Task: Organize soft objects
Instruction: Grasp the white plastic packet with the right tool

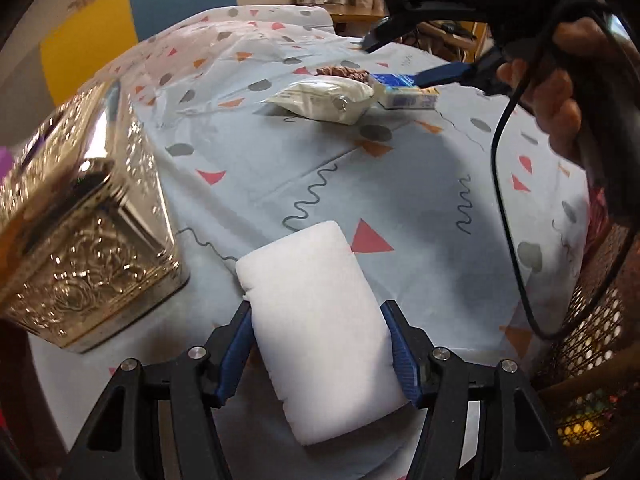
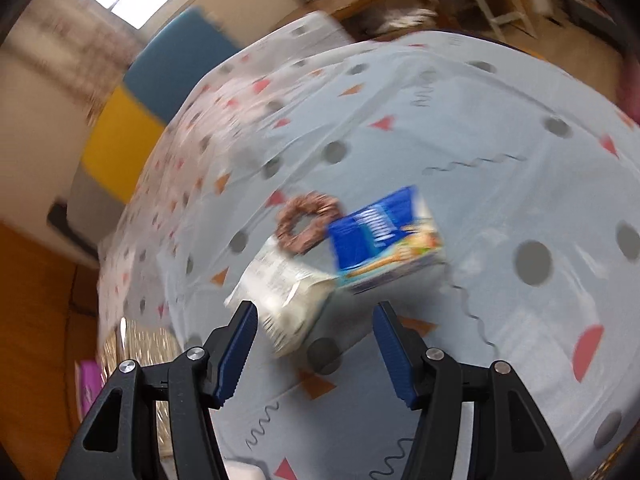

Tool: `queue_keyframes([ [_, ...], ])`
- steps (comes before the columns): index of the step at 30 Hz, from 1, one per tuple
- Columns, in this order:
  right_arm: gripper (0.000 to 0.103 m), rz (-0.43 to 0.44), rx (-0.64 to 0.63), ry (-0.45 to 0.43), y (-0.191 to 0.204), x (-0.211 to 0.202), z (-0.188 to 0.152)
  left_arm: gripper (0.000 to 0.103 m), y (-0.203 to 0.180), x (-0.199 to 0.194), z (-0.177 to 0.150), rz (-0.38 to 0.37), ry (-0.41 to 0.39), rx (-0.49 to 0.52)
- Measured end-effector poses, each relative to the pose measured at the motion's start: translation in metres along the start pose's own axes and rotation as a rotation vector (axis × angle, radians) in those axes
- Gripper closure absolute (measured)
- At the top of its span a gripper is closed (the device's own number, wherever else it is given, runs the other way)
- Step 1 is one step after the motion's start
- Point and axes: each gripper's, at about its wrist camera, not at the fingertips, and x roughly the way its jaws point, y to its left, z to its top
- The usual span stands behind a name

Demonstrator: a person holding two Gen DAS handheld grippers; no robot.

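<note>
My left gripper (image 1: 316, 312) is shut on a white sponge-like pad (image 1: 316, 320), its blue pads pressing both sides. A white soft packet (image 1: 324, 100) lies farther back on the table, next to a blue and white box (image 1: 404, 94) and a brown scrunchie (image 1: 342, 73). My right gripper (image 2: 316, 312) is open and empty, hovering above the table just short of the white packet (image 2: 280, 296), the blue box (image 2: 384, 240) and the brown scrunchie (image 2: 306, 222). The right gripper also shows in the left wrist view (image 1: 440, 68), above the box.
An embossed gold tin (image 1: 84, 232) stands at the left of the table, close to the pad. The patterned tablecloth (image 1: 400, 200) covers the table. A wicker chair (image 1: 592, 340) stands at the right edge. Blue and yellow chairs (image 1: 184, 0) stand behind.
</note>
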Motion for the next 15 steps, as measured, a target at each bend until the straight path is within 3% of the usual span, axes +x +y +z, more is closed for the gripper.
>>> queue_keyframes([
  [3, 0.042, -0.068, -0.253, 0.050, 0.039, 0.018, 0.001, 0.040, 0.000, 0.001, -0.003, -0.001, -0.022, 0.003],
  [7, 0.031, -0.226, -0.503, 0.113, 0.065, 0.052, 0.008, 0.039, 0.002, -0.002, -0.006, -0.017, -0.032, -0.005],
  [10, 0.031, -0.264, -0.548, 0.185, 0.067, 0.080, 0.011, 0.039, 0.003, -0.003, -0.009, -0.019, -0.043, -0.012],
  [12, 0.031, -0.289, -0.560, 0.191, 0.069, 0.092, 0.011, 0.039, 0.003, -0.006, -0.013, -0.019, -0.052, -0.016],
  [15, 0.040, -0.289, -0.566, 0.173, 0.070, 0.099, 0.006, 0.039, 0.004, -0.008, -0.014, -0.027, -0.055, -0.011],
])
